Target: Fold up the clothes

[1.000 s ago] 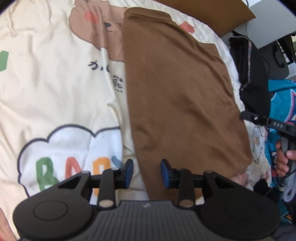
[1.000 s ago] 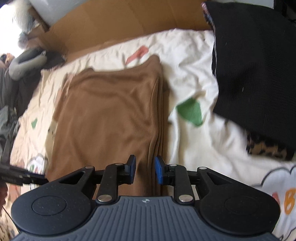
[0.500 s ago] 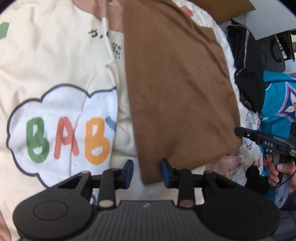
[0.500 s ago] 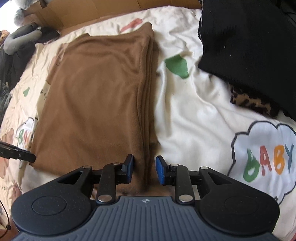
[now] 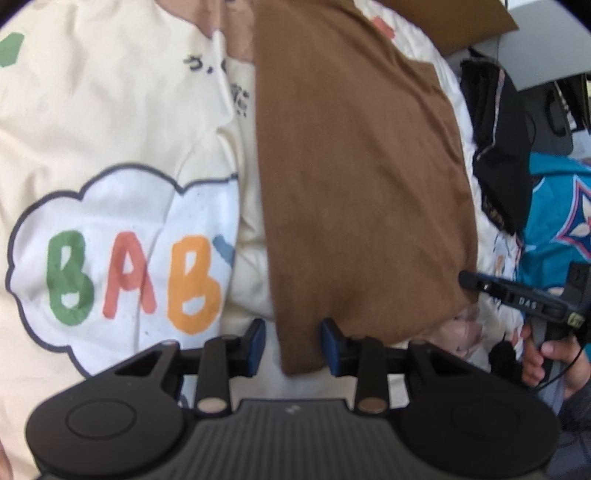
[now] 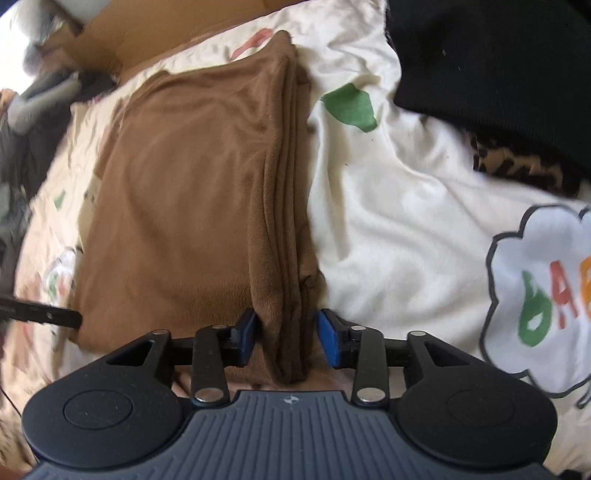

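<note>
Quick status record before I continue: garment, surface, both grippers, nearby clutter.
garment: brown garment, folded into a long strip, layered edge on its right in the right wrist view
surface: cream printed bedsheet
left gripper: open, straddling the garment's near corner
right gripper: jaws opening, layered edge between them, pads not pressing
clutter: black knit clothing over a leopard-print item

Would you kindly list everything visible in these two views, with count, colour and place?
folded garment: one, brown, flat on the bedcover
bedcover: one, cream with a BABY cloud print, under everything
black clothing: one pile, black, beside the garment
leopard-print fabric: one, brown and black, under the black clothing
cardboard: one, tan, at the far edge
teal fabric: one, teal, past the bed's edge
left tool: open over a garment corner
right tool: opening, layered edge between its fingers
hand: one, gripping the right tool's handle
</note>
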Demonstrator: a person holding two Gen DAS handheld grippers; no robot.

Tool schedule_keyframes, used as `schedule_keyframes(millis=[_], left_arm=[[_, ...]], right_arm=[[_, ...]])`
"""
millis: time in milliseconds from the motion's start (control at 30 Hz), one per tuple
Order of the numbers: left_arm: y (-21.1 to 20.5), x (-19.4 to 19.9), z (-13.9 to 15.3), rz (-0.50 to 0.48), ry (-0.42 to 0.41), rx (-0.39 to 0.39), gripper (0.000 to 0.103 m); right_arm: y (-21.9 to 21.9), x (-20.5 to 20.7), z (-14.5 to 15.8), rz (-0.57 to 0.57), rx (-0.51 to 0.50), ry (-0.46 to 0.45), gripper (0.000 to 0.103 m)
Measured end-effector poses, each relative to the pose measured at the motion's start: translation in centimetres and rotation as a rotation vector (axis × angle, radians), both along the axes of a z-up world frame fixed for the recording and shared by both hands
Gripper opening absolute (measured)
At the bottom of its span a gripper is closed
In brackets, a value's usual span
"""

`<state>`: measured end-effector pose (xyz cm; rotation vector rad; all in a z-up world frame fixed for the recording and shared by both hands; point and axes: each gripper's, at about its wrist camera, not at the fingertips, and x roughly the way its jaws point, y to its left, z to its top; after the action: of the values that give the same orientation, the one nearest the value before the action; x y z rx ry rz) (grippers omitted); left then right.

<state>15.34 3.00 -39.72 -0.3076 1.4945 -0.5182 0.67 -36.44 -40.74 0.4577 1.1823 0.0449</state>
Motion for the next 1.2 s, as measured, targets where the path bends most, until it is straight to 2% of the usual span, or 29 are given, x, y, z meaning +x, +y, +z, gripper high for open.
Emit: schedule_keyframes(millis=[100,167,267,433,600,733,933,1000,1067,1167,1200], left_arm=[[0.5,0.4,-0.4,0.035,0.009,-0.026,0.036],[0.9,0.5,-0.6,0.057,0.018,-0.043,0.036],[1.2,0.5,-0.7,0.065,0.023,-0.06,0.036],[0.7,0.6,-1.3,0.073,0.036,-0.105,0.036],[1.0,0.6,-1.8,0.142,0.068,-0.238,0.035],[0.6,0.5,-2.2,0.115,0.058,-0.226,0.035],[0.9,0.0,-3.4,0.158,0.098,-0.282,0.035],[1.1,-0.2,-3.6,0.175,0.105,-0.293,0.034],[1.2,-0.2,-3.7,0.189,0.113,-0.301,0.028],[1.7,-0.3,-3.4,0.194,0.114,-0.307,0.013],[1.7,-0.2,-3.1,0.188,0.112,-0.307,0.011]], right_arm=[[0.1,0.1,-0.3,0.002,0.024,-0.026,0.045],[-0.1,0.1,-0.2,-0.001,0.045,-0.028,0.026],[-0.3,0.0,0.2,-0.008,0.076,-0.031,0.016],[-0.9,-0.4,0.9,-0.038,0.115,-0.041,0.013],[-1.3,-0.8,0.0,-0.054,0.119,-0.01,0.017],[-1.2,-0.7,-0.4,-0.059,0.129,-0.001,0.033],[-1.5,-0.6,-1.1,-0.079,0.168,0.003,0.033],[-1.5,-0.7,-1.1,-0.082,0.178,0.001,0.029],[-1.5,-0.7,-1.0,-0.077,0.191,-0.002,0.015],[-1.2,-0.6,-0.6,-0.068,0.182,-0.002,0.01],[-1.3,-0.7,-0.5,-0.075,0.186,0.0,0.01]])
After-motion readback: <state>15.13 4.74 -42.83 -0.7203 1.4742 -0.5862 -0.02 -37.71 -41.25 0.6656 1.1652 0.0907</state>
